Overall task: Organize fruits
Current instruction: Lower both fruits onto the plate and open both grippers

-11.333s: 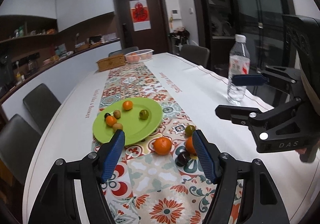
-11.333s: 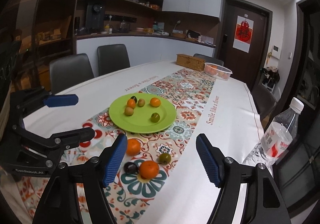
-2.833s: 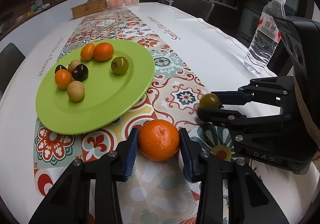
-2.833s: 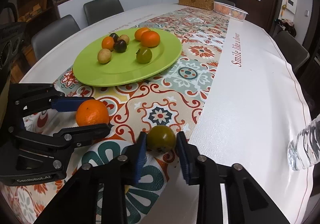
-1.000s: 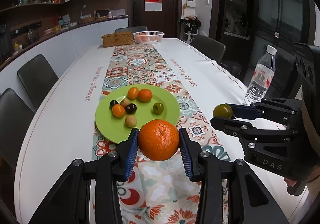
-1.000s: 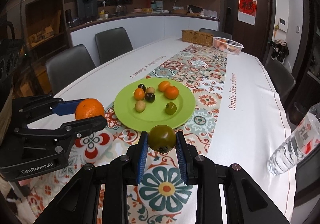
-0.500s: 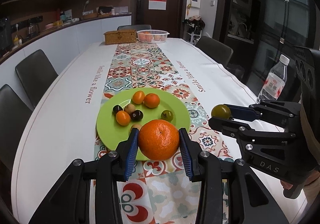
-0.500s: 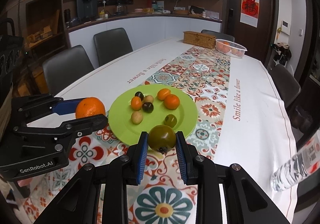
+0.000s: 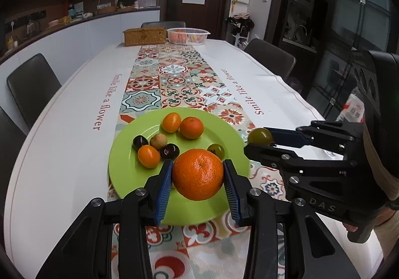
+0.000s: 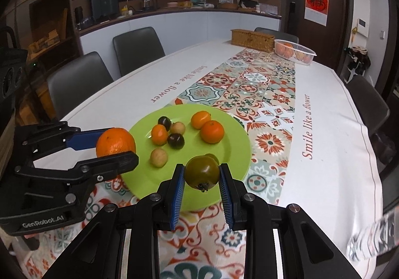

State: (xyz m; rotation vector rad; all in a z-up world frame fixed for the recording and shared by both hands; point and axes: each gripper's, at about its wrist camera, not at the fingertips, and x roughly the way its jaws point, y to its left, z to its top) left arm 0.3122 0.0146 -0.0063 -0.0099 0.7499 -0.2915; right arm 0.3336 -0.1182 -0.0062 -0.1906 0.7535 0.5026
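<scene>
- Our left gripper (image 9: 198, 178) has its blue pads pressed on either side of the orange (image 9: 197, 174), which sits between the fingertips, raised over the near part of the plate (image 9: 119, 179).
- Our right gripper (image 10: 201, 180) is clamped nearly closed on the green tomato (image 10: 202, 172), gripped at the pad tips over the plate's near rim.
- Seven small fruits lie on the plate.
</scene>
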